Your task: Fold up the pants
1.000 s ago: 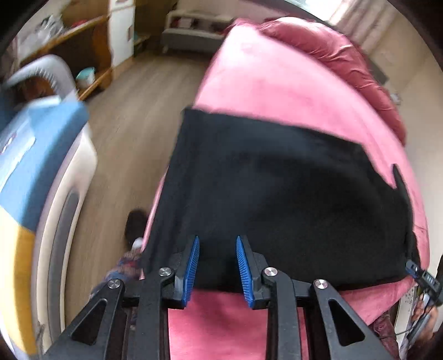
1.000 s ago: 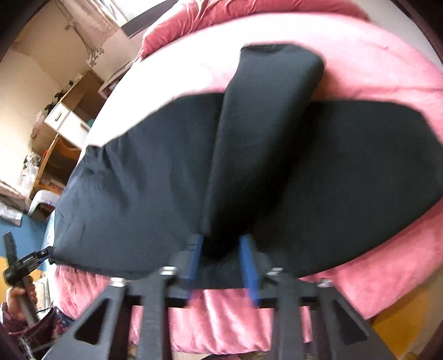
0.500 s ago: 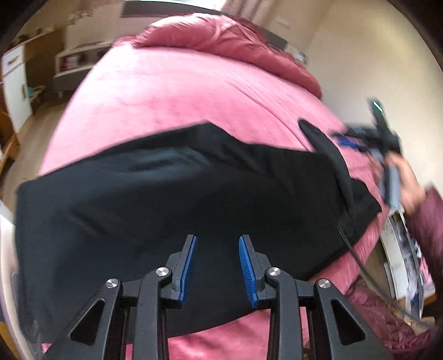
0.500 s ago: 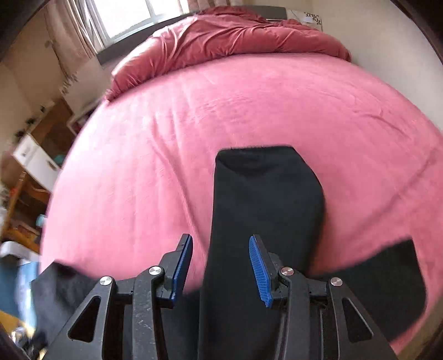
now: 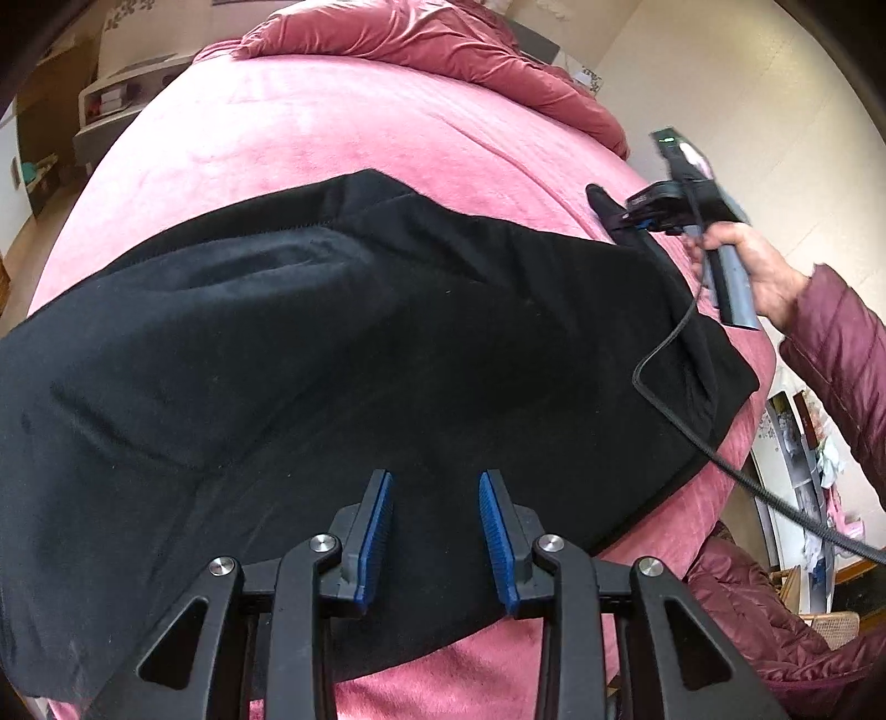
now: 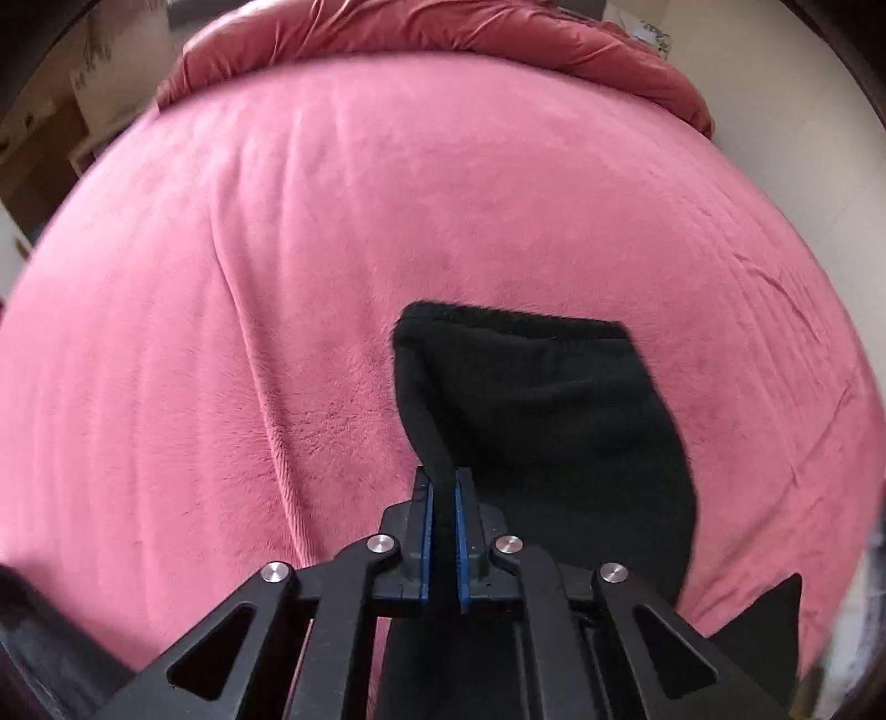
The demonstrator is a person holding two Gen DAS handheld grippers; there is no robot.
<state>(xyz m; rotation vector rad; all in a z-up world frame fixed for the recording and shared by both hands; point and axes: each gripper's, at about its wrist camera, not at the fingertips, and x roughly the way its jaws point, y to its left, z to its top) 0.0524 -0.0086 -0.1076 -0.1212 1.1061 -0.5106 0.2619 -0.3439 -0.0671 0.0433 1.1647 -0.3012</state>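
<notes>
- Black fleece pants (image 5: 343,354): lay spread across the pink plush bed cover (image 5: 310,127), filling the ground ahead of and beneath the left gripper; one narrow end of a leg reached the cover's far right side.
- Left gripper (image 5: 436,531), black frame with blue ribbed pads: jaws stood apart over the near hem of the pants, having just been opening; the pads were clear of the fabric, nothing pinched between them.
- Right gripper (image 6: 442,518), same make: jaws had just closed, the blue pads pressed together on a thin fold at the edge of the pants leg. The leg's squared end lay on the pink cover just ahead of and to the right of the fingertips.
- Right hand (image 5: 742,266): seen from the left wrist view, wrapped around the grey handle of the right gripper, at the far right of the pants.
- Maroon quilted sleeve (image 5: 836,338): behind that hand.
- Black cable (image 5: 664,354): trailed from the right gripper down over the pants edge.
- Crumpled dark pink duvet (image 6: 443,27): heaped at the far end of the bed, well beyond both tools.
</notes>
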